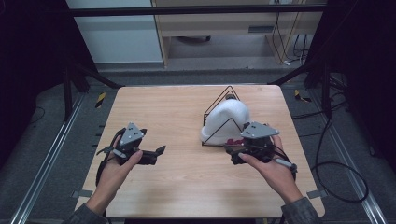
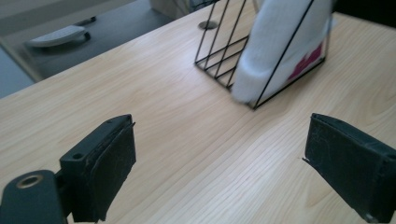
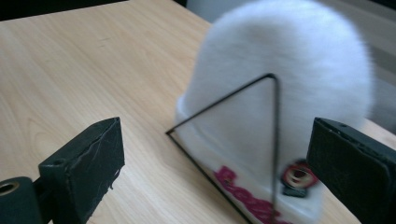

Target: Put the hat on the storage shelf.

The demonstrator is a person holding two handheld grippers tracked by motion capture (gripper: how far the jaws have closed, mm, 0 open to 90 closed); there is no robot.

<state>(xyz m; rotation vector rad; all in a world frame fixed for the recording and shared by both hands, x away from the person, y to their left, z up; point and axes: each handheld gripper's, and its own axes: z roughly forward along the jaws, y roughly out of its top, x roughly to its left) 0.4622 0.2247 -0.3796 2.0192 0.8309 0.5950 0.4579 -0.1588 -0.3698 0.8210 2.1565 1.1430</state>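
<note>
The right hand-held gripper (image 3: 212,172) gapes wide just before the white hat (image 1: 227,120) in its wire rack (image 1: 219,122); the left hand-held gripper (image 2: 219,172), also spread and empty, sits well apart on the surface (image 1: 187,182).

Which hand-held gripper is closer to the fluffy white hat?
The right one. The right hand-held gripper sits just in front of the white hat in its black wire rack. The left hand-held gripper is off to the hat's left, across bare table.
</note>
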